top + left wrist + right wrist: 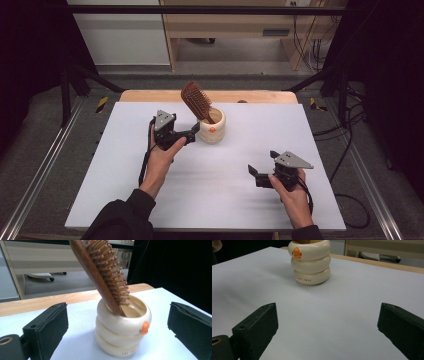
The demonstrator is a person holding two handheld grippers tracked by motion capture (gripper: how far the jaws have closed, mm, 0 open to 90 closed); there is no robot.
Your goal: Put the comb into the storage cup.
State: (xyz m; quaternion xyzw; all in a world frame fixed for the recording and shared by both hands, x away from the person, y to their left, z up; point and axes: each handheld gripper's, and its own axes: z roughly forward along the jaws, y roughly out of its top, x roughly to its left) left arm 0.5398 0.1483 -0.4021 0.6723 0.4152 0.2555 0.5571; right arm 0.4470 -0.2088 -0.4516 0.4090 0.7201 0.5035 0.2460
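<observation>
At the frame's centre, a wooden hairbrush (196, 101) leaned in a cream holder (212, 131). The left tool (196, 131) sat released just beside it. At lower right, the right tool (257, 171) gaped empty above the tabletop (120, 165).

A white-topped table (210, 180) with a wooden far edge stands on grey carpet (40, 150). At twelve o'clock, a pale wooden shelf unit (230, 25); at eleven, a white cabinet (120, 35). Cables (350, 125) trail at three o'clock, black curtains flanking.

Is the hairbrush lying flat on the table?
No, the hairbrush stands tilted, handle down, inside the cream holder.
</observation>
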